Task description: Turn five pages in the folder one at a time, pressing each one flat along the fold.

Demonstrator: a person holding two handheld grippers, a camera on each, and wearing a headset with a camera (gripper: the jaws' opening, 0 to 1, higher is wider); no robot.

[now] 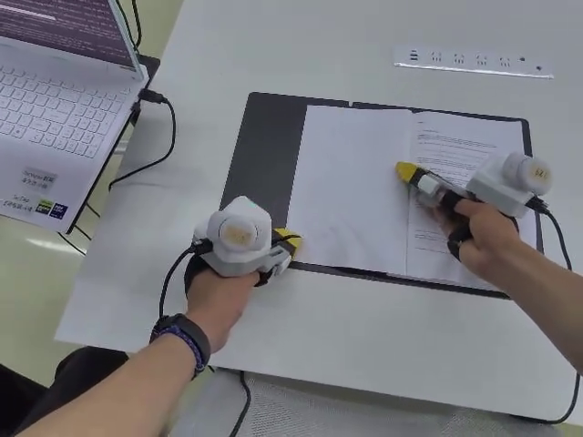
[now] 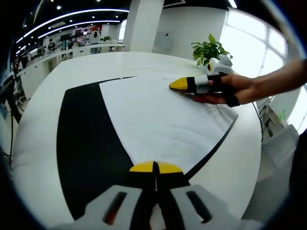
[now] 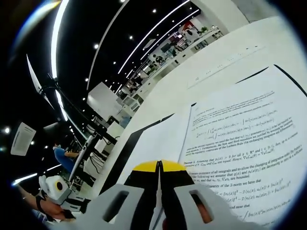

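We see the black folder (image 1: pixel 264 155) lying open on the white bench (image 1: pixel 364 337), with a blank page (image 1: pixel 351 182) left of the fold and a printed page (image 1: pixel 465 146) right of it; the right tool (image 1: pixel 405 170) points leftwards and lies low, its yellow tips together and set on the paper at the fold; the right hand (image 1: pixel 478 232) grips it from behind, the forearm coming in from the right; the left tool (image 1: pixel 288 240) sits at the folder's near edge by the blank page's near-left corner, its tips together with nothing between them; we cannot tell whether it touches the paper; the left hand (image 1: pixel 214 296) wraps it from the near side, the wrist banded, the forearm reaching in from the lower left; a laptop (image 1: pixel 55 100) stands at the bench's left; a power strip (image 1: pixel 474 60) lies beyond the folder.
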